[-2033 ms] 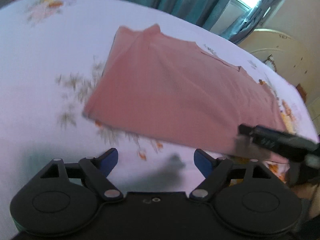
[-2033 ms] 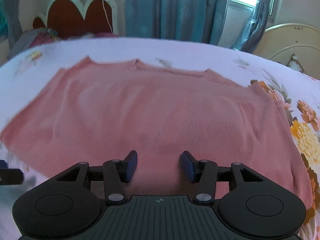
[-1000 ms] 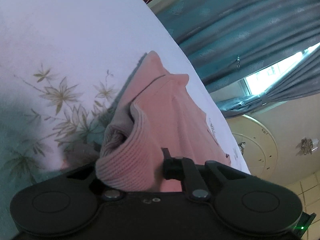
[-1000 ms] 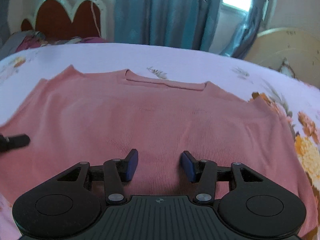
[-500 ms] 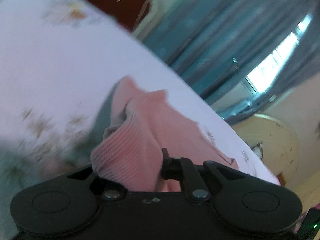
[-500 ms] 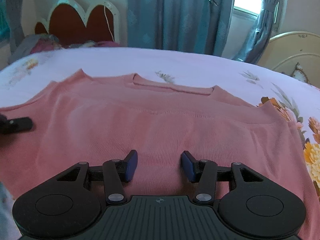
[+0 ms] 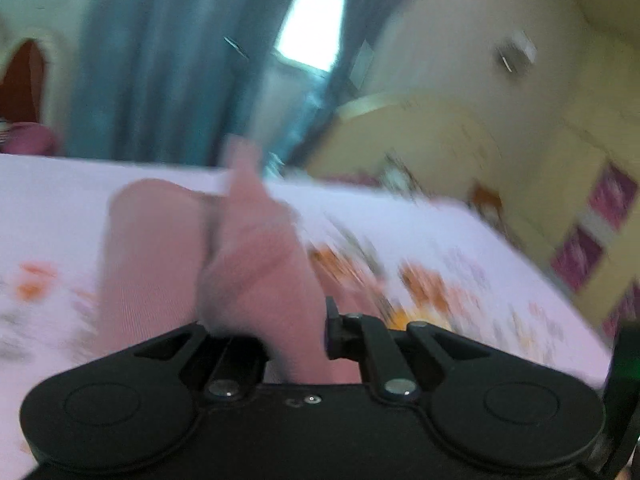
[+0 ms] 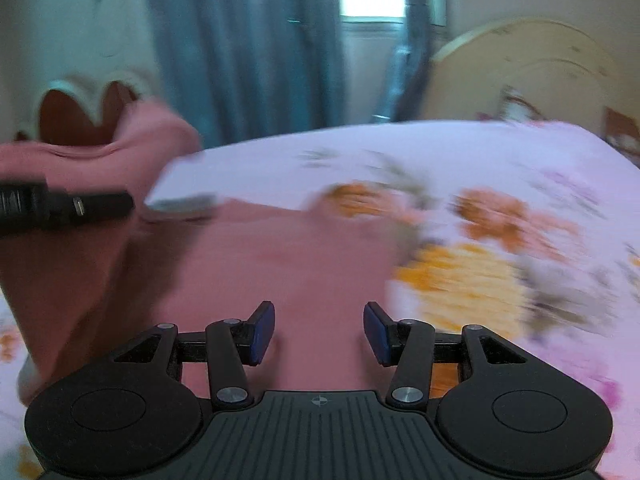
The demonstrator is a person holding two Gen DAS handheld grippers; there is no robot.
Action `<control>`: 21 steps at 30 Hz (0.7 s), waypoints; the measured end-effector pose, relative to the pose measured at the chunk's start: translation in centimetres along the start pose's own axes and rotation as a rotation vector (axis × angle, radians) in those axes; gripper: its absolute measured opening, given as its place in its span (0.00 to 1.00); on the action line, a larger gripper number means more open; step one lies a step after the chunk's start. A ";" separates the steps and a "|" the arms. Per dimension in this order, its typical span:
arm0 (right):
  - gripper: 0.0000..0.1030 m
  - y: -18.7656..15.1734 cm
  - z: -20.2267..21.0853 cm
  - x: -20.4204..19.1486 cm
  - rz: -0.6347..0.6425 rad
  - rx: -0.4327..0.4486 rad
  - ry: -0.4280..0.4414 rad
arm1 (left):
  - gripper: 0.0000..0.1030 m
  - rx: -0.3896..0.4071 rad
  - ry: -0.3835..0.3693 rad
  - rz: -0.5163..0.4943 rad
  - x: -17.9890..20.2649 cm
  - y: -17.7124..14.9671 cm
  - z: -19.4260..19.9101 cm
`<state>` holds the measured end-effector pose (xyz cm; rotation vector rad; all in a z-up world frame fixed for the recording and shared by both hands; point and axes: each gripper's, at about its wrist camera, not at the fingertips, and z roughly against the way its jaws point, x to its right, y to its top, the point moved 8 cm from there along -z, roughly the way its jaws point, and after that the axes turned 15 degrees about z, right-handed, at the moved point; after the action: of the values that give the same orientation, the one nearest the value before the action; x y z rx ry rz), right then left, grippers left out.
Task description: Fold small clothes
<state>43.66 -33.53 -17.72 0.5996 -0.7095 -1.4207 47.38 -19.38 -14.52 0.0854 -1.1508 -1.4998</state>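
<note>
Both views blurred. Left gripper (image 7: 296, 336) fingers pinched tight on a bunched edge of the pink top (image 7: 256, 264), lifting it off the bed (image 7: 52, 208); the raised fabric folds over the rest of the garment. In the right view the top (image 8: 280, 256) lies partly flat on the flowered bedsheet (image 8: 500, 200), its left side pulled up beside the left gripper (image 8: 96, 202). Right gripper (image 8: 319, 332) fingers spread, nothing between them, above the flat part of the top. Blue curtains (image 8: 248, 48) behind.
</note>
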 end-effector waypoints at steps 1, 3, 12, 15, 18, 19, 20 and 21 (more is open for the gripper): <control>0.48 -0.4 0.3 1.4 -0.019 -0.008 -0.014 | 0.10 -0.059 0.008 -0.028 0.8 -2.0 -1.4; 0.48 -0.9 0.8 3.2 -0.047 -0.008 -0.020 | 0.20 -0.185 0.020 -0.087 1.7 -6.0 -3.5; 0.48 1.2 0.3 1.0 -0.122 0.015 0.220 | 0.71 -0.186 0.013 -0.150 1.2 -7.5 2.0; 0.48 0.8 -1.4 -0.8 -0.099 -0.030 0.256 | 0.70 -0.121 0.064 -0.092 -0.9 -5.4 4.4; 0.47 -0.1 -3.0 -1.7 -0.115 -0.085 0.277 | 0.71 -0.059 0.144 -0.031 -4.0 -3.1 5.5; 0.47 -0.3 -3.3 -1.8 -0.120 -0.092 0.278 | 0.70 -0.051 0.174 -0.013 -5.0 -2.5 5.5; 0.47 -0.5 -3.4 -2.0 -0.119 -0.097 0.278 | 0.70 -0.045 0.195 0.008 -5.7 -1.9 4.8; 0.47 -0.5 -3.5 -2.2 -0.118 -0.100 0.281 | 0.70 -0.039 0.204 0.032 -6.4 -1.5 4.7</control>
<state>45.89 -31.56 -20.60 0.7543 -0.3842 -1.4351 45.37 -11.81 -16.54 0.1886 -0.9545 -1.4491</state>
